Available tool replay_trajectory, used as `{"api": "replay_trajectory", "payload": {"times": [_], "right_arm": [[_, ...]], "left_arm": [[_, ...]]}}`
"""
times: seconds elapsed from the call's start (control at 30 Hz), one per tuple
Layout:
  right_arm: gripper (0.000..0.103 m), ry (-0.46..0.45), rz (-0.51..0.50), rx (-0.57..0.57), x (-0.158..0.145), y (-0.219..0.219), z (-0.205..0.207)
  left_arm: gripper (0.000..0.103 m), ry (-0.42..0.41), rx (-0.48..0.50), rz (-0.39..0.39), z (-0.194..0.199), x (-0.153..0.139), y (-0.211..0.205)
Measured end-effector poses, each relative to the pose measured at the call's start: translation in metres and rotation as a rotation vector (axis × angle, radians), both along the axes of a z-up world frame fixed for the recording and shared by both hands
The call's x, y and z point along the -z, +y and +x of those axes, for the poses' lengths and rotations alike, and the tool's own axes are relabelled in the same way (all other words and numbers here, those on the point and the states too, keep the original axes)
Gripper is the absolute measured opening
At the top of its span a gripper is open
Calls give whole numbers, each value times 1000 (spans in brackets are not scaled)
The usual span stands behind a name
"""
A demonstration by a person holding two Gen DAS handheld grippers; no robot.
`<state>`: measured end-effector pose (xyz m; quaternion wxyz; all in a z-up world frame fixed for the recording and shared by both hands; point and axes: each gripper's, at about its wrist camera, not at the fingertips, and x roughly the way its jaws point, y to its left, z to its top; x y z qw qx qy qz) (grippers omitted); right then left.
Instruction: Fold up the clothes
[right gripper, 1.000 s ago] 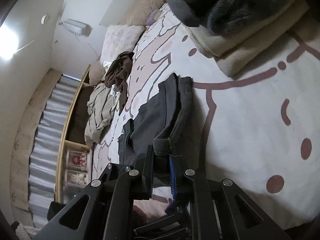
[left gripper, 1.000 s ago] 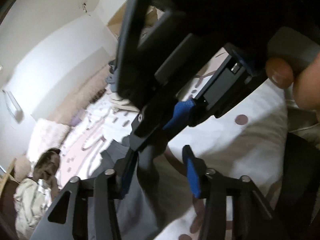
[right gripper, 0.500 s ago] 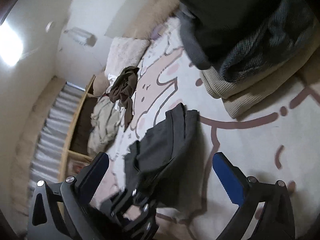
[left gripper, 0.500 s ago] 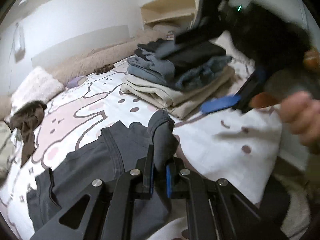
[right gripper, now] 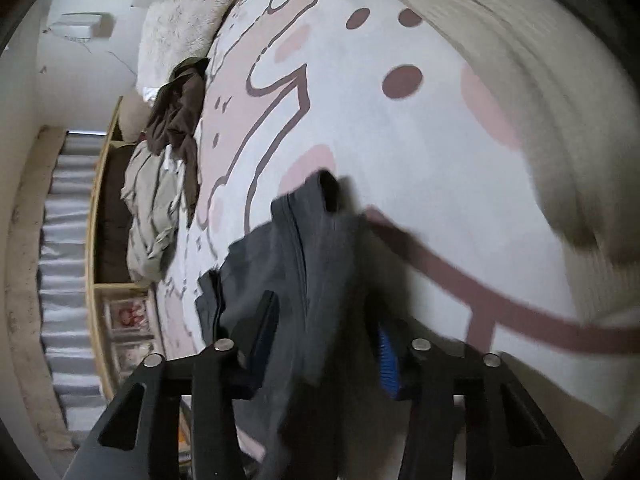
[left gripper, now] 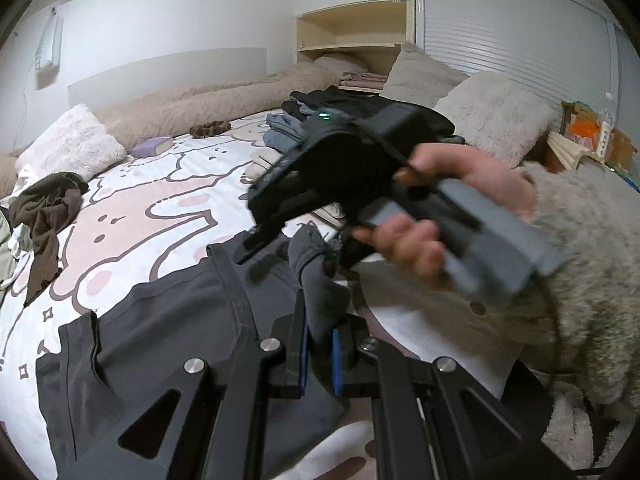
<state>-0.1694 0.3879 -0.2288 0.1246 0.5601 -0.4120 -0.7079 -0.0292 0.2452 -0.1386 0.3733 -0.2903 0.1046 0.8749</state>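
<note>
**Grey garment pinched by the left tool, straddled by the right**

The left gripper (left gripper: 319, 346) has its blue-padded fingers drawn together on a bunched corner of the dark grey garment (left gripper: 168, 332); the pinched fold rises straight up out of the jaws, and the rest of the cloth spreads flat ahead and to the left of the tool across the patterned bedspread (left gripper: 132, 220); just ahead of the pinched corner, the right gripper (left gripper: 296, 248) reaches in from the right, gripped by a hand (left gripper: 448, 208) in a fuzzy sleeve (left gripper: 592, 264); beyond that tool sits a stack of folded clothes (left gripper: 304, 128), and far off to the left lies a crumpled brown garment (left gripper: 48, 208).

Seen from the right wrist, the right gripper (right gripper: 326, 344) has its fingers set wide apart, with the dark grey garment (right gripper: 316, 280) lying in the gap between them; the picture is blurred, so whether either pad touches the cloth cannot be told; the cloth runs forward from the tool to a folded edge with a dark opening; further ahead and to the left lie the brown garment (right gripper: 176, 116) and a beige garment (right gripper: 152, 208) at the bed's edge.
</note>
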Motion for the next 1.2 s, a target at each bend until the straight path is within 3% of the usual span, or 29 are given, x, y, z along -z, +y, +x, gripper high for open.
{"api": "replay_trajectory", "payload": {"times": [0.1,0.13,0.37,0.57,0.8,1.2], "right_arm": [[12,13,102,-8,-4,-3,-5],[10,26,145,-13,-9,-4,-5],[9,174,367,-95,-70,-59,-7],[9,233,416,-215,-93,-139,-22],[9,205,447,-313,-79,-220,-37],[13,127,587,-398,-39,-293,-50]], "left_arm": [[9,-18,1,25,-2,-1,-4],[9,-22,-8,35,-1,-4,-7],[9,-26,-92,102,6,-29,-49],[9,-32,-232,99,11,-35,-114],[9,-117,-394,85,7,-14,-183],[9,-336,-506,171,-7,40,-241]]}}
